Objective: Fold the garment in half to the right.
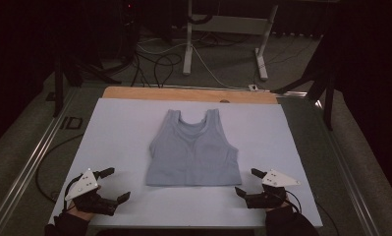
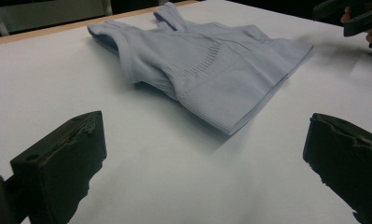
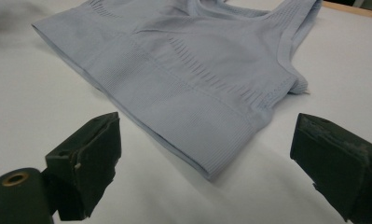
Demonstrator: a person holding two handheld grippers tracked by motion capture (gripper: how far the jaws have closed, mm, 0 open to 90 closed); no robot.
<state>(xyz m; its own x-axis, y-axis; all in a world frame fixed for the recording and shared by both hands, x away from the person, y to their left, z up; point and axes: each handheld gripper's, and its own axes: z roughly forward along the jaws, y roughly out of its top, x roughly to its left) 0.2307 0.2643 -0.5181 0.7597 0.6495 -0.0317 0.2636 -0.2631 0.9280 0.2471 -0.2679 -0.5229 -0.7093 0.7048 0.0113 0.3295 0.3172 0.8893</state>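
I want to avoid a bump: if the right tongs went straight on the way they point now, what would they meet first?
Most likely the near hem corner of the grey tank top, lying flat straight ahead of the open right tongs, with bare white table cover between; exact depth is unclear.

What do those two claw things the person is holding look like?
The left gripper and the right gripper are both black, each with two chunky, blocky jaws. Each carries a pale grey three-cornered plate on top. A thin dark cable trails from each. The person's sleeves are dark.
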